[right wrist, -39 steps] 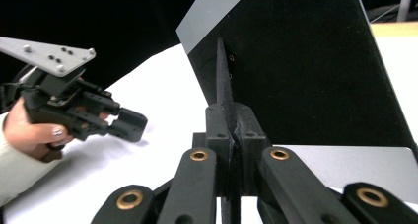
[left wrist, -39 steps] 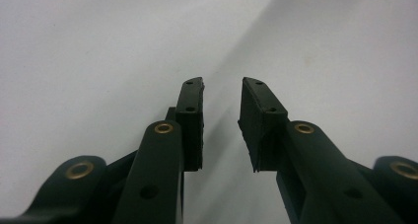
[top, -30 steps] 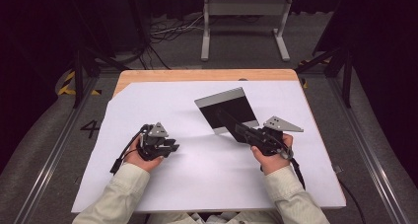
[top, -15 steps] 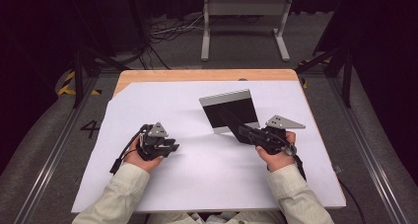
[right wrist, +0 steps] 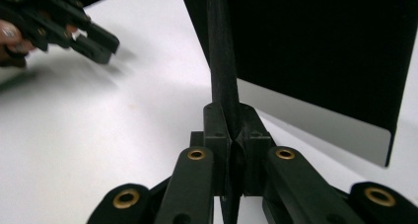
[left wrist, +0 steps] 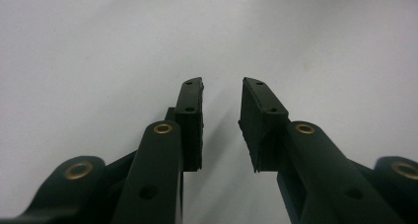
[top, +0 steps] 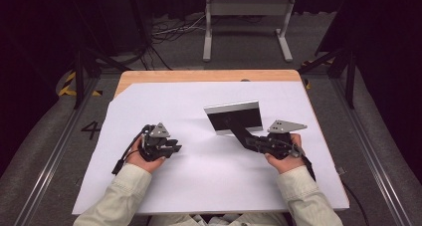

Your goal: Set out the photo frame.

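overhead, right claw [top: 245, 136] pinching black panel [top: 234, 119], left claw [left wrist: 222, 105] agape

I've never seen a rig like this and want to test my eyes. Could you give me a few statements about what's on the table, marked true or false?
1. The right gripper is clamped on the black stand of a picture frame. True.
2. The left gripper holds a cup. False: nothing is between its open jaws.
3. The table has a white cover. True.
4. The frame lies flat. False: it stands tilted up.
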`<state>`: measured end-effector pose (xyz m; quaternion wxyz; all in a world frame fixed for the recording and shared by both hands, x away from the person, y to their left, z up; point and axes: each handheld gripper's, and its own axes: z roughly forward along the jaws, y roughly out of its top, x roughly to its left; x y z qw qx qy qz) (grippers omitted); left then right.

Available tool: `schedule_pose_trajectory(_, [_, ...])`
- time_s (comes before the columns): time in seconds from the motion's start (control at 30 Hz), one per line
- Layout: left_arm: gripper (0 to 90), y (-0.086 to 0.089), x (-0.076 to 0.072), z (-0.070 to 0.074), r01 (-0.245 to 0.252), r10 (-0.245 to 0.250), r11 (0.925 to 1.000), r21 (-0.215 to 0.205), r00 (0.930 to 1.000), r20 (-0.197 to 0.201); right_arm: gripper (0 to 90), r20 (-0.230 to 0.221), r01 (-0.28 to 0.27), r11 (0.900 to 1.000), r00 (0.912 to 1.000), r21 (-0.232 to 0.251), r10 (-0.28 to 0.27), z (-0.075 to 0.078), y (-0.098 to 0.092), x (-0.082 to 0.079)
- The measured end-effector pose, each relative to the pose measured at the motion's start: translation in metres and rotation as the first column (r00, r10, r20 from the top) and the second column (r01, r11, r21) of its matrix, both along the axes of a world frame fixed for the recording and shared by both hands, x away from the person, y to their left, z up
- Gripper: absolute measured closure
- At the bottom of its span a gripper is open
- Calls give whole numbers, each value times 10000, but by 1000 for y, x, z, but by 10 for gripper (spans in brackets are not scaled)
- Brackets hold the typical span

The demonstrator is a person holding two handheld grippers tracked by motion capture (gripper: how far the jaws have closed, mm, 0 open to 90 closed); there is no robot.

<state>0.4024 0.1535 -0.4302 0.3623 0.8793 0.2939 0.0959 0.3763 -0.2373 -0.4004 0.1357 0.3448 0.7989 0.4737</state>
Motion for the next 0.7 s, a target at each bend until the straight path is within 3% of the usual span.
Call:
schedule_pose_trajectory(0.17, [711, 0, 1, 0, 11, -11, 10000, -12, 10000, 61, 832, 36, -263, 9969, 9996, -735, 266, -3, -2, 0])
schedule_pose_trajectory(0.27, [709, 0, 1, 0, -4, 4, 10000, -28, 10000, 62, 825, 30, -527, 9866, 9985, -1546, 538, -6, -2, 0])
schedule_pose_trajectory(0.47, [704, -1, 1, 0, 24, -24, 10000, 21, 10000, 40, 822, -40, -703, 9795, 9975, -1889, 709, -8, -4, 0])
schedule_pose_trajectory(0.7, [686, -2, 1, -1, -4, 4, 10000, 70, 10000, 67, 829, 97, -799, 9526, 9962, -2934, 866, -13, -4, 1])
